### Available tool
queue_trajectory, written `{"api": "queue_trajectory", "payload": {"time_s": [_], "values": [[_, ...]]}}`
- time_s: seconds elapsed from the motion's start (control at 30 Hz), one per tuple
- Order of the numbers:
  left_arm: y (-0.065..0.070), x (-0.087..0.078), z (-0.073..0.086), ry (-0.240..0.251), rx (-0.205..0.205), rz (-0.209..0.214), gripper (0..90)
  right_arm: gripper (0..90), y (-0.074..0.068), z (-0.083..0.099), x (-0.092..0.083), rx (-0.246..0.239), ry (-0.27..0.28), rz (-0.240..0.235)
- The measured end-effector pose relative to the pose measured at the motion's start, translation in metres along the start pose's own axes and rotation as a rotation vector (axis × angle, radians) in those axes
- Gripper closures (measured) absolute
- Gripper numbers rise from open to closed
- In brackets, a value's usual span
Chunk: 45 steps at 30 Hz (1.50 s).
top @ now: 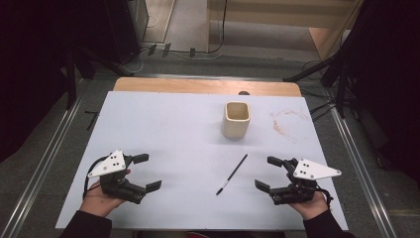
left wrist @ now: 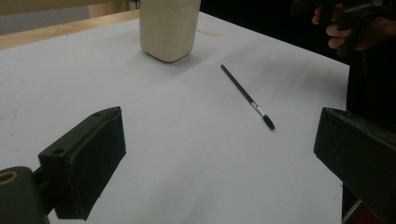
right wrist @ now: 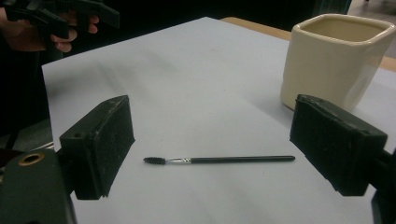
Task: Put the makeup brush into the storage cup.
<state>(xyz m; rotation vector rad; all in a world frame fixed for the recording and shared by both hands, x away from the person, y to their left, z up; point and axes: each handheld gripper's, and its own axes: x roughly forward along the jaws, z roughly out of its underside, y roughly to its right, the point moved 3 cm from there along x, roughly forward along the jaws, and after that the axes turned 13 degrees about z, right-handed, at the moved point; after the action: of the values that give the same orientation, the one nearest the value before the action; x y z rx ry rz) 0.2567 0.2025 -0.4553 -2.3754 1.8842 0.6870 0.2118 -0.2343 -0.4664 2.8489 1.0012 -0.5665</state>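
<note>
Table (top: 148, 129): a flat, matte white sheet is laid over a wooden top; a strip of bare wood is seen along the far edge, and a faint reddish ring-shaped stain (top: 287, 124) is seen at the far right.

Cup (top: 236, 119): a cream, glossy, ceramic-looking vessel with a squarish mouth and rounded corners is stood upright on the far half of the sheet. From above, only pale inner walls are seen; what lies at its bottom cannot be told. In the right gripper view its rim (right wrist: 345, 28) and thick wall are shown; in the left gripper view its top is cut off.

Brush (top: 232, 174): a thin, dark, straight handle with a short silvery ferrule and a small dark bristle tip is laid flat on the sheet, between the two grippers and nearer than the cup, well apart from it. The bristle end is pointed toward the near edge. The ferrule is made out in both gripper views (left wrist: 247, 96) (right wrist: 219, 159).

Left gripper (top: 143, 172): black, blocky, matte jaws are held wide apart, with nothing between them.

Right gripper (top: 268, 172): jaws are likewise spread, empty; the brush is framed beyond them.
</note>
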Motion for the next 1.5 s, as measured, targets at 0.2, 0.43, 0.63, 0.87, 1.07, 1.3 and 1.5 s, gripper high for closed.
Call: {"api": "queue_trajectory", "payload": {"time_s": [0.2,0.43,0.63,0.87,1.07,1.3,1.5], "values": [[0.0001,-0.0004,-0.0008,0.001,-0.004,0.000,2.4,14.3,0.0013,0.0005,-0.0009,-0.001,0.000,0.002],[-0.0012,-0.0011,-0.0001,0.007,-0.029,0.002,2.4,14.3,0.0041,0.0000,0.0010,0.025,0.004,-0.002],[-0.0023,-0.0012,0.0006,-0.001,-0.037,-0.004,2.4,14.3,0.0041,-0.0006,0.0010,0.033,0.006,-0.002],[-0.0024,-0.0010,0.0003,0.001,-0.035,-0.004,2.4,14.3,0.0045,-0.0005,0.0008,0.038,0.004,-0.004],[-0.0029,0.0003,0.0006,-0.006,-0.031,-0.011,2.4,14.3,0.0048,-0.0007,0.0003,0.039,0.009,-0.002],[-0.0033,0.0008,0.0005,-0.008,-0.028,-0.009,2.4,14.3,0.0056,-0.0005,-0.0005,0.040,0.006,0.005],[-0.0032,0.0012,0.0003,-0.011,-0.028,-0.006,2.4,14.2,0.0057,-0.0001,-0.0009,0.052,0.003,-0.002]]}}
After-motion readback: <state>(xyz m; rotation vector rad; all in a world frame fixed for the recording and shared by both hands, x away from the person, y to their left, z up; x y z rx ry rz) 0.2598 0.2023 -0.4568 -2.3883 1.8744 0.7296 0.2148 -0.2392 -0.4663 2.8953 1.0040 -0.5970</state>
